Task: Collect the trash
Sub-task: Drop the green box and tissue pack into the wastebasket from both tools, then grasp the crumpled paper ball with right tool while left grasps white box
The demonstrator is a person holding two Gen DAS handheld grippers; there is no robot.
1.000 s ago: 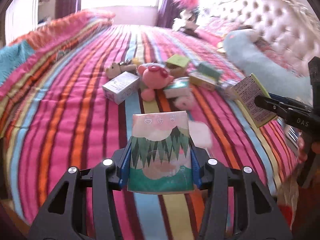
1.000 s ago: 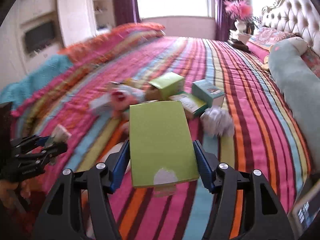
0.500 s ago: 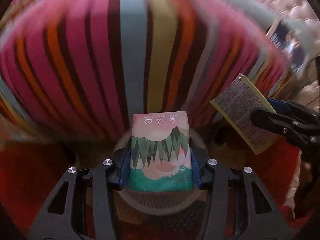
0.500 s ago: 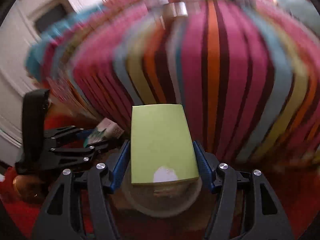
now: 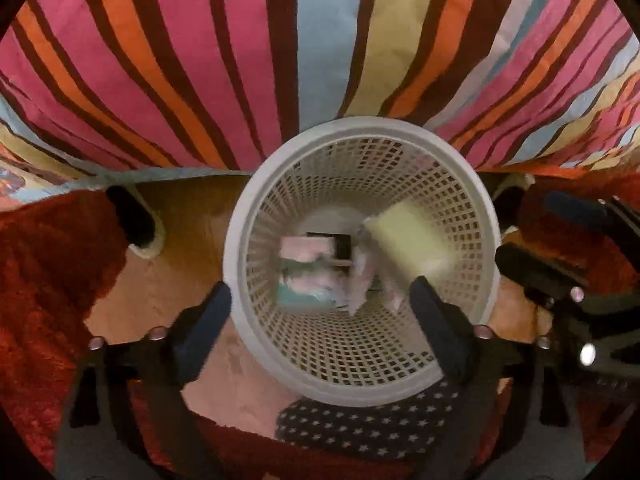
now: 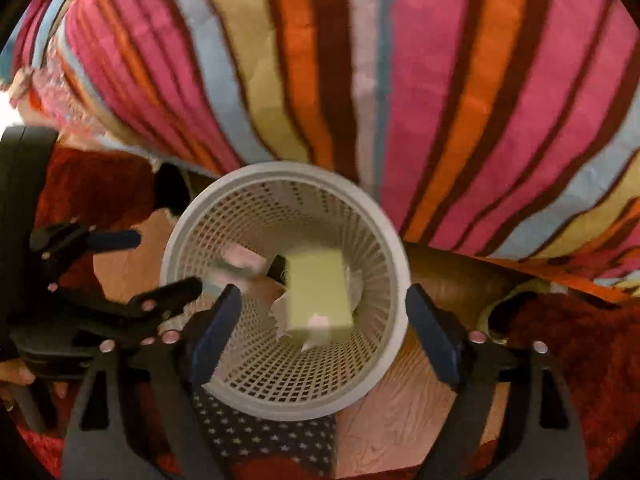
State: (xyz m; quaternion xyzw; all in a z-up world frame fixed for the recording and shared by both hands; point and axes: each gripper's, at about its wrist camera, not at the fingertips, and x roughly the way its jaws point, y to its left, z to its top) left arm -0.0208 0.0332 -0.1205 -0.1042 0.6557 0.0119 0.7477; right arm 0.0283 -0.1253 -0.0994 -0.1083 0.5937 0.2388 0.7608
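Note:
A white mesh waste basket (image 5: 256, 208) stands on the floor below the bed edge; it also shows in the right wrist view (image 6: 384, 240). My left gripper (image 5: 320, 326) is open and empty above its rim. My right gripper (image 6: 324, 330) is open and empty above it too. The pink and green box (image 5: 306, 270) lies blurred inside the basket. The lime green box (image 5: 412, 246) is inside beside it, blurred; it shows in the right wrist view (image 6: 318, 290) with white crumpled paper (image 6: 280, 308) near it.
The striped bedspread (image 5: 320, 40) hangs over the bed side right behind the basket. A red shaggy rug (image 5: 44, 264) and a star-patterned cloth (image 5: 360, 420) lie on the wooden floor (image 6: 408, 412). The left gripper shows at the left in the right wrist view (image 6: 120, 276).
Both grippers have opened and let go of their boxes. The pink-green box and the lime green box have dropped into the basket. Both views now look straight down into it.

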